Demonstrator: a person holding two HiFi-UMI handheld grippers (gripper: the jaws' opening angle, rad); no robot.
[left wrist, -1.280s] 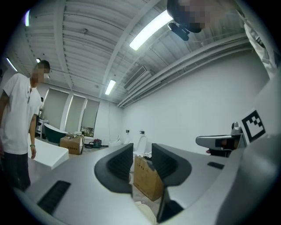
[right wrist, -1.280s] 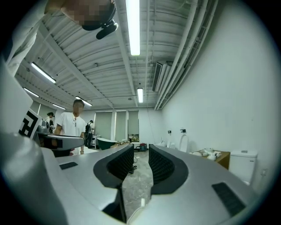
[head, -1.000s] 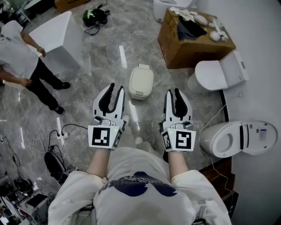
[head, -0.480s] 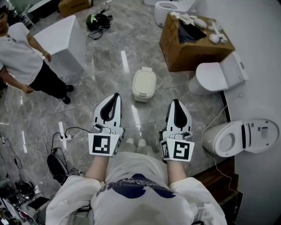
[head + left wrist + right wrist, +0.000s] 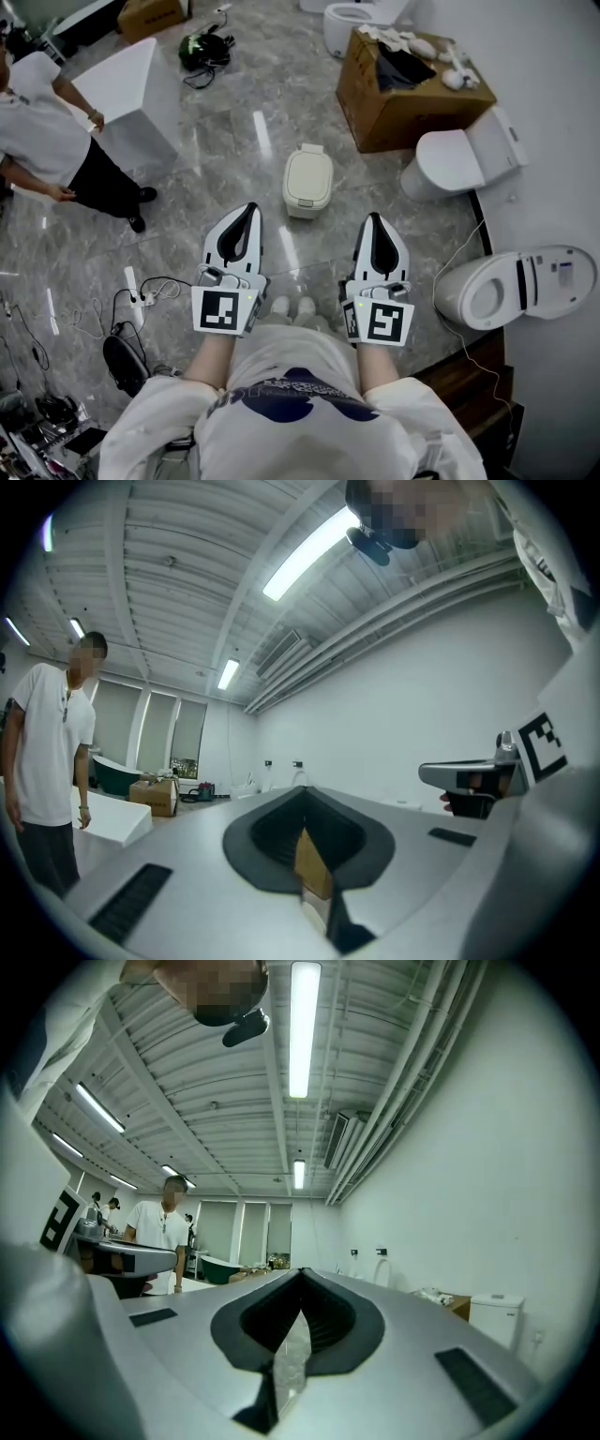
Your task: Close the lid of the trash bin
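Pressed together, nothing between: jaws of left gripper (image 5: 249, 210) and right gripper (image 5: 375, 218), side by side at lower centre. Above and between them, well apart from both, on the marble floor (image 5: 216, 141): cream trash bin (image 5: 307, 181), lid down. Upper right: cardboard box (image 5: 412, 89). Right edge: toilets (image 5: 450, 161).

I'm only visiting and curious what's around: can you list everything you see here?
trash bin: one, cream, lid down, floor, centre
toilets: three, white, right side and top
cardboard boxes: two, brown, top right and top left
block: one, white, upper left
bystander: one, white shirt, dark trousers, left edge
power strip: one, white, with cables, floor at left
bundle: one, black and green, top
left gripper: one, white and black, shut, empty
right gripper: one, white and black, shut, empty
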